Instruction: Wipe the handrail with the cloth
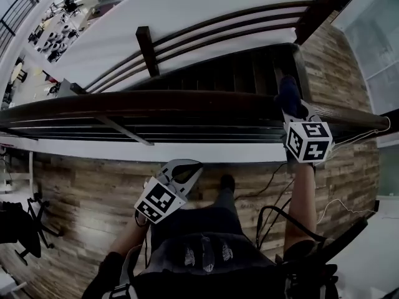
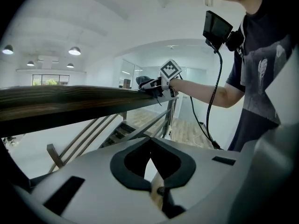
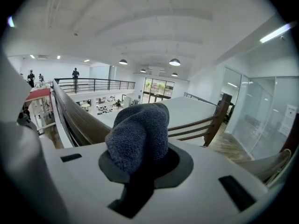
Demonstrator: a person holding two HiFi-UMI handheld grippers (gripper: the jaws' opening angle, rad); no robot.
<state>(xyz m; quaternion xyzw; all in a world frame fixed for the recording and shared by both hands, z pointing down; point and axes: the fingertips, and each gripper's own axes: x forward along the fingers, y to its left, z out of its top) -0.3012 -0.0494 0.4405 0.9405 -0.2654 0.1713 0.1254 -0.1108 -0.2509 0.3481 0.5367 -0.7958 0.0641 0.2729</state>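
Note:
A dark wooden handrail (image 1: 156, 101) runs across the head view. A dark grey-blue cloth (image 1: 288, 91) rests on its right part, and my right gripper (image 1: 293, 109) is shut on it. In the right gripper view the bunched cloth (image 3: 139, 132) fills the jaws, with the handrail (image 3: 74, 118) stretching away to the left. My left gripper (image 1: 197, 166) hangs below the rail over the wooden floor, jaws shut and holding nothing. The left gripper view shows its joined tips (image 2: 150, 141), the rail (image 2: 60, 101) above, and the cloth (image 2: 148, 84) on the rail further along.
Beyond the handrail a staircase (image 1: 237, 73) drops away, bordered by a second railing with a dark post (image 1: 148, 50). A glass wall (image 1: 374, 36) stands at the right. Cables (image 1: 274, 185) trail over the floor near my legs. An office chair (image 1: 19, 223) sits at the left.

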